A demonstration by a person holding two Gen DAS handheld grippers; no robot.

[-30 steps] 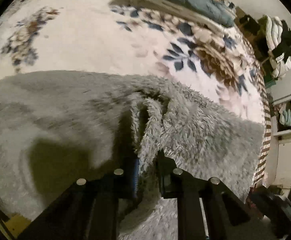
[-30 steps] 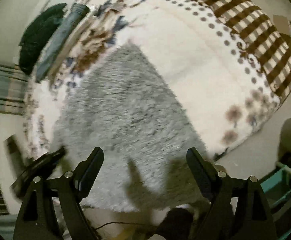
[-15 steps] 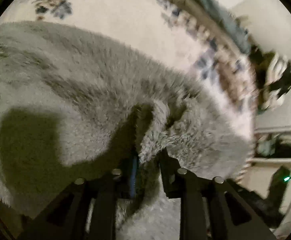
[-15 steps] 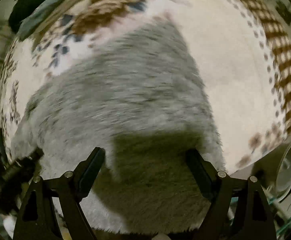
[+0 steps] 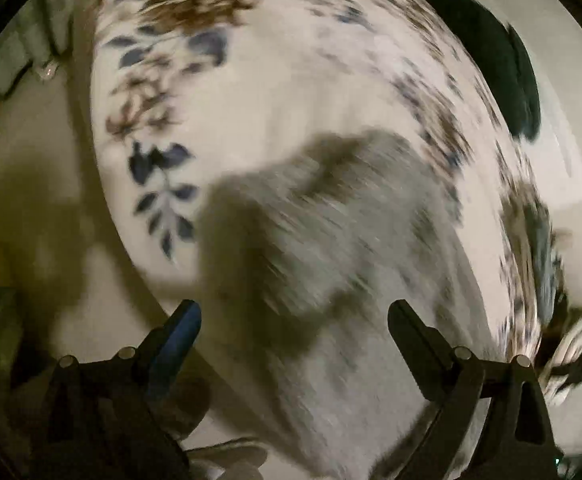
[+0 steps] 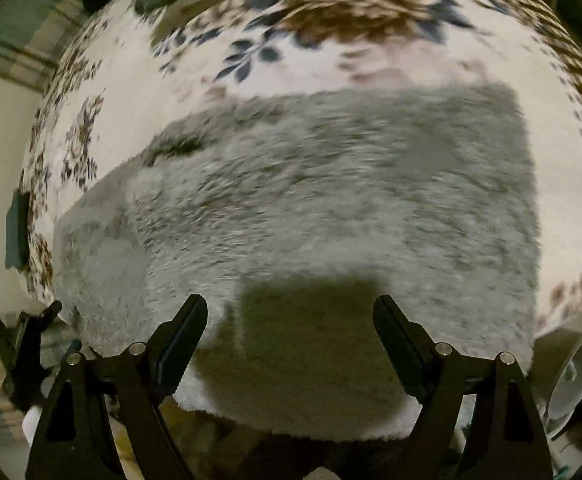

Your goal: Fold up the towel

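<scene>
The left gripper (image 5: pixel 293 320), which was pinching the grey towel (image 6: pixel 331 208), now hangs spread like the right gripper (image 6: pixel 291 316), leaving a fold laid toward 12 o'clock on the bed (image 6: pixel 371 64).

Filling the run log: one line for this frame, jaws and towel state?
left gripper: jaws open, empty | right gripper: jaws open, empty | grey towel: lying on floral blanket | left view motion-blurred
</scene>
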